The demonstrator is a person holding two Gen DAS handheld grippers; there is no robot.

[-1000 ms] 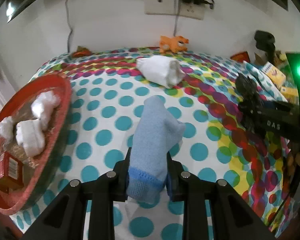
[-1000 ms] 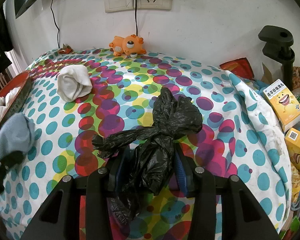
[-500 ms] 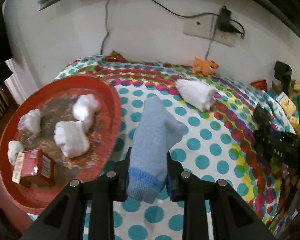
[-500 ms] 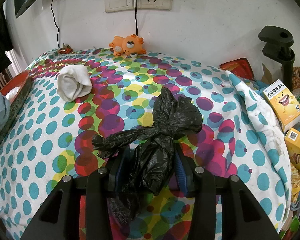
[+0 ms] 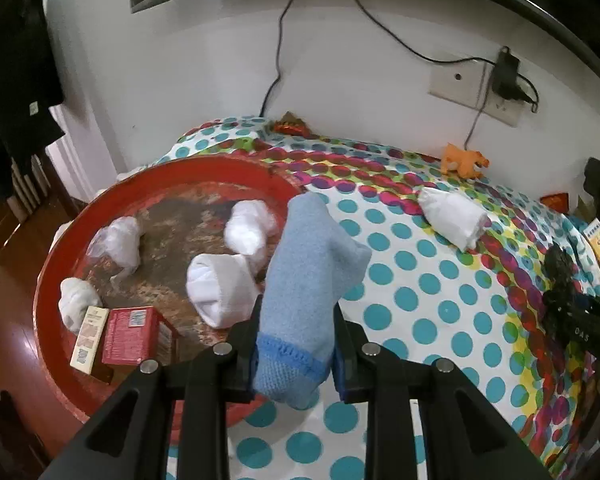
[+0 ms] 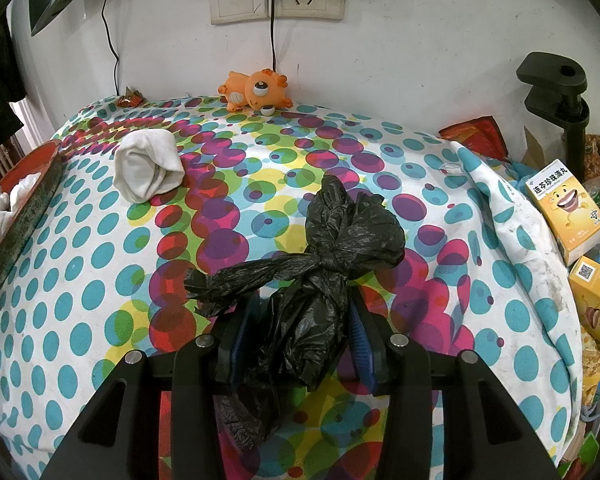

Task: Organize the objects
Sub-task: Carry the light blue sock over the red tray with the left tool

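The left hand-held gripper angles downward with its jaws clamped on a light blue sock, which stands up between them above the right edge of a round red tray. In the tray lie several white rolled socks, a crumpled clear bag and a small red box. To the right of the tray the surface is covered by a cloth with teal and multicoloured dots, where another white rolled sock lies on its own, well apart from the tray. An orange toy sits at the far edge against the white wall, under a socket plate with a plugged-in charger. The right hand-held gripper also tilts downward and is closed around a knotted black plastic bag low over the dotted cloth. Yellow cartons stand past the cloth's right edge beside a black clamp stand.
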